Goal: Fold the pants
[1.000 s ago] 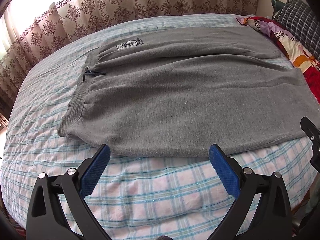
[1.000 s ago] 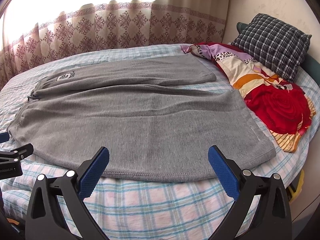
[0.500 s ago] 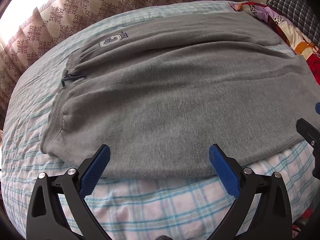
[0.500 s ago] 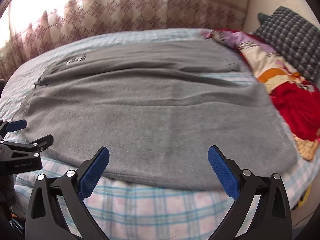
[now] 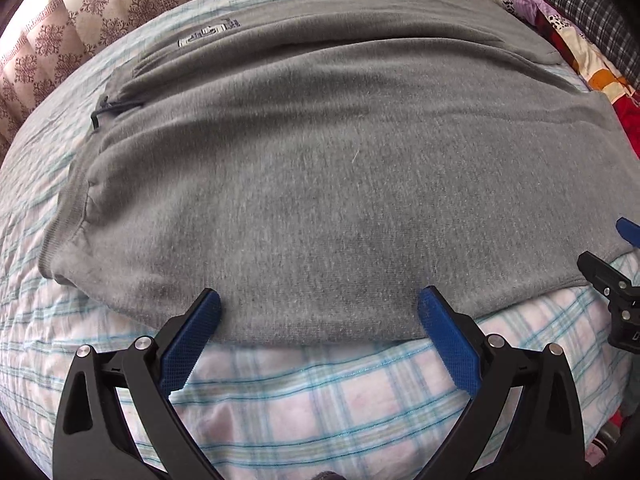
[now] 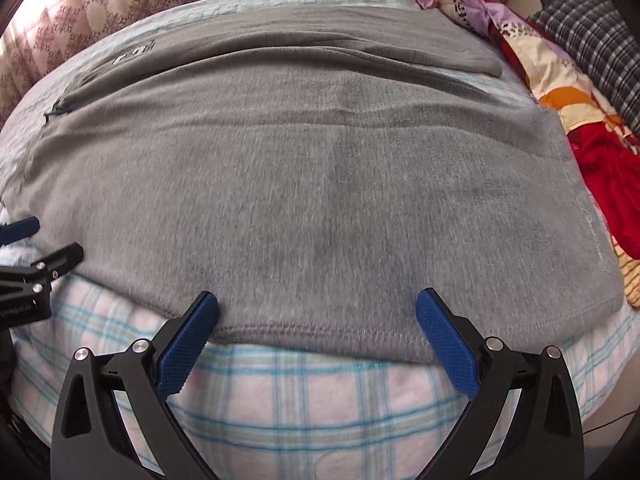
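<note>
The bed (image 5: 320,400) carries the grey pants (image 5: 320,184), spread flat. Both grippers, left (image 5: 320,310) and right (image 6: 317,308), hover at the near hem, fingers wide apart and holding nothing. Motion blur smears the logo (image 6: 134,54).

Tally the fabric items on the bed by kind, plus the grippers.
Grey pants: 1
Checked pillow: 1
Colourful quilt: 1
Plaid sheet: 1
Grippers, both open: 2, left gripper and right gripper
Total: 6
</note>
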The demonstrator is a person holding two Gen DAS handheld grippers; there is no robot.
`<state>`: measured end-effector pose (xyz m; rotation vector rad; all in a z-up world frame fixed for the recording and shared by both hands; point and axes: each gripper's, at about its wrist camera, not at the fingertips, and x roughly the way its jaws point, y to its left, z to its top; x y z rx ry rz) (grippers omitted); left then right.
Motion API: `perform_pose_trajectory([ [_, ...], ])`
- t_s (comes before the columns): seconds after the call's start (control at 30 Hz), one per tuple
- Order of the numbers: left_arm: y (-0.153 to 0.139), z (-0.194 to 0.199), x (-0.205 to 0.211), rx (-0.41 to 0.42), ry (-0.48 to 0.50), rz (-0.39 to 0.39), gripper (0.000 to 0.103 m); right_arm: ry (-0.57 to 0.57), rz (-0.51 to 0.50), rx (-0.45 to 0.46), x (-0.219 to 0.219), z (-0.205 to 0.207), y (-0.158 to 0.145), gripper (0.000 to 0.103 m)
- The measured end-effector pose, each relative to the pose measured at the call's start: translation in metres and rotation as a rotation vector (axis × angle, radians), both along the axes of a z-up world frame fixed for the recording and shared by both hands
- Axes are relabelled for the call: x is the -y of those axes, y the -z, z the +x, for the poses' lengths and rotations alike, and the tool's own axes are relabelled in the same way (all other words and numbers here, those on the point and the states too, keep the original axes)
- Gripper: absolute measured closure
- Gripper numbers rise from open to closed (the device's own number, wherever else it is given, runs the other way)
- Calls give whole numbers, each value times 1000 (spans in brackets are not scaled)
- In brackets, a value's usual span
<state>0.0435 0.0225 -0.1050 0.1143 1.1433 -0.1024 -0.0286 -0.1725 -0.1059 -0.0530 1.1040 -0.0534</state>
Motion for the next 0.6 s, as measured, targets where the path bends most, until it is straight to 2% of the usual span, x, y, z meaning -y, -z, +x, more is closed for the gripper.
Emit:
perform_pose_trajectory([
  [0.17, 0, -4, 1, 4, 3, -2, 3, -1, 8, -6, 2, -2, -2, 5],
  [0.3, -7, -1, 2, -5, 5, 4, 3, 4, 58, 13, 19, 7, -20, 5],
  [0.43, -25, 1, 12, 54, 47, 37, 3, 65, 3, 84, 46, 15, -36, 5],
  [0.6, -37, 14, 25, 90, 61, 30, 3, 181, -58, 113, 100, 36, -38, 5],
])
